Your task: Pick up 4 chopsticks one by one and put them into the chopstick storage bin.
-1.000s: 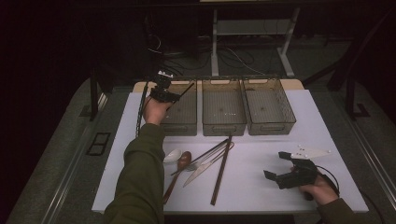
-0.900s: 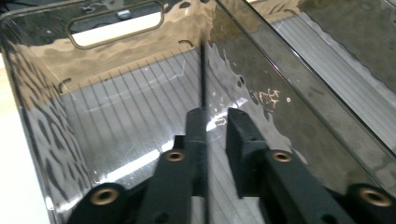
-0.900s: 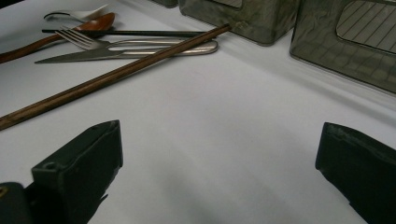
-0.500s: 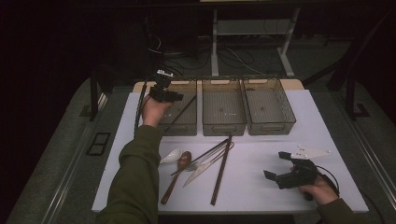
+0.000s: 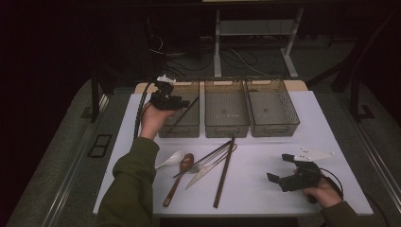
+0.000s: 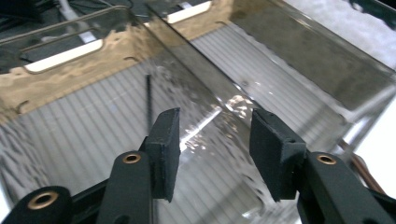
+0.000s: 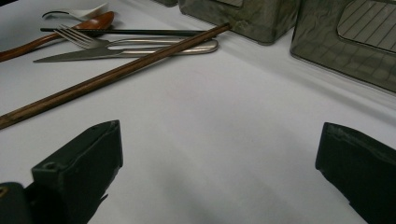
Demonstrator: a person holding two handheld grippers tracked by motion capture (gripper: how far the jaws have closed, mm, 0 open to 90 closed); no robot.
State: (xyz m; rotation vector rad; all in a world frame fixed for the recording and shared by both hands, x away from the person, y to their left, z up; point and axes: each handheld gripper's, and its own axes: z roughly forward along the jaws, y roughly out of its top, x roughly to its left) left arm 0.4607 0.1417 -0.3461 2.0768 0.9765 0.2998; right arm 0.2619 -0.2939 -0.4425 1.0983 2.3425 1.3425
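Since a second ago, your left gripper (image 5: 182,101) jaws opened — black chopstick (image 5: 181,115) dropped into left bin (image 5: 180,130). Right gripper (image 5: 283,169) agape, idle. Cutlery pile (image 5: 203,163) before bin remains.

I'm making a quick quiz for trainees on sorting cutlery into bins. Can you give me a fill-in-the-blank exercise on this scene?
1. A thin black chopstick lies in the ____ of the three clear plastic bins.
2. The left gripper hovers over that bin, its jaws having just been opening, with ____ between them.
3. The right gripper rests on the white table with its jaws ____.
4. The metal fork lies beside a metal ____.

Missing words: leftmost; nothing; open; knife
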